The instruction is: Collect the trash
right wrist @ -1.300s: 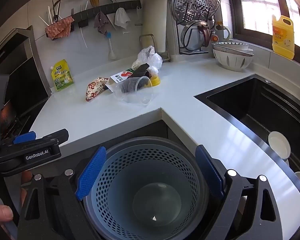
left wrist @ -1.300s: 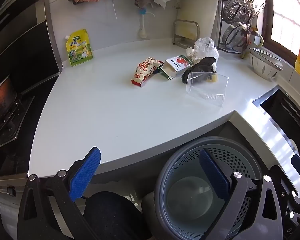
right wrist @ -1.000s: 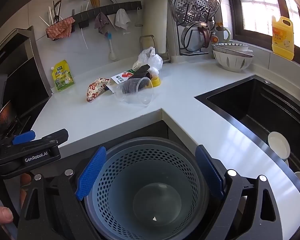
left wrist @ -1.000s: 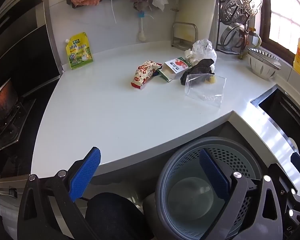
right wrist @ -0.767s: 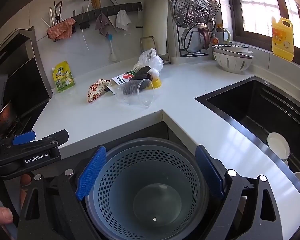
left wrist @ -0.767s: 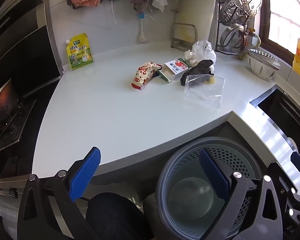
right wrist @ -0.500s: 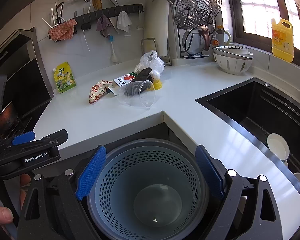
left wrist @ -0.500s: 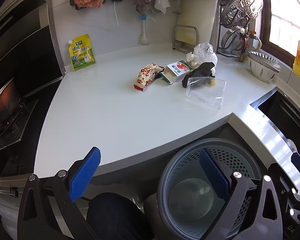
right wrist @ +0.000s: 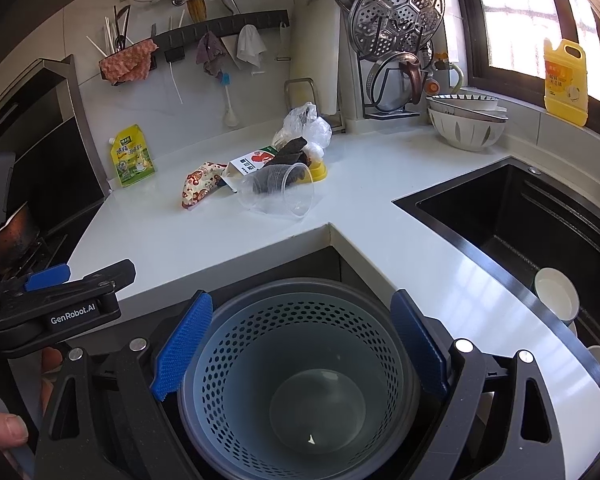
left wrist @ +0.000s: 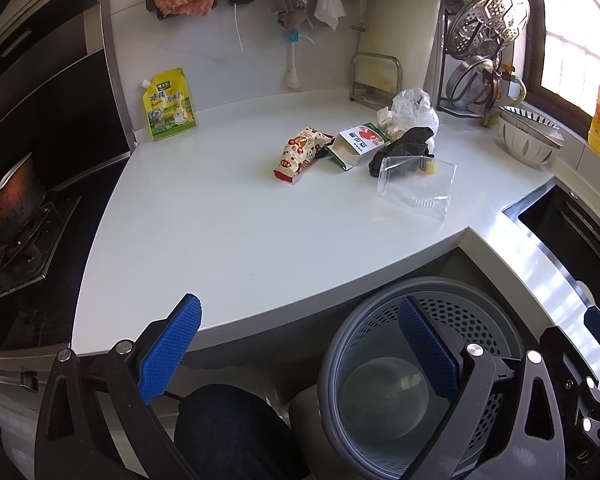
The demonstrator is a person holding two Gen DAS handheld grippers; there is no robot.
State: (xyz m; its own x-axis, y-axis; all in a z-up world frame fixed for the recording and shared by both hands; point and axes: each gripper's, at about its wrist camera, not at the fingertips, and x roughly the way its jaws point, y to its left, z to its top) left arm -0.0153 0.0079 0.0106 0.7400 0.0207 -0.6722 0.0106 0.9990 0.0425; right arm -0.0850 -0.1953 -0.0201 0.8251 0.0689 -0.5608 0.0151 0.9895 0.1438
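Observation:
A pile of trash lies on the white counter [left wrist: 220, 216]: a patterned snack wrapper [left wrist: 299, 153], a small red and white carton [left wrist: 358, 143], a black wad [left wrist: 404, 148], a crumpled clear bag [left wrist: 414, 110] and a clear plastic cup [left wrist: 416, 186] on its side. The cup also shows in the right wrist view [right wrist: 278, 194]. A grey perforated bin [right wrist: 296, 376] stands below the counter edge. My left gripper [left wrist: 300, 352] is open and empty, low in front of the counter. My right gripper [right wrist: 300, 344] is open and empty over the bin.
A yellow-green pouch [left wrist: 168, 104] leans on the back wall. A stove with a pot [left wrist: 8, 196] is at the left. A black sink [right wrist: 540, 220] with bowls is at the right. A dish rack [right wrist: 400, 40], a stack of bowls [right wrist: 466, 120] and a yellow bottle [right wrist: 566, 80] stand at the back right.
Both views have shifted slightly, as if the grippers drew back and up a little. The trash and the bin have not moved.

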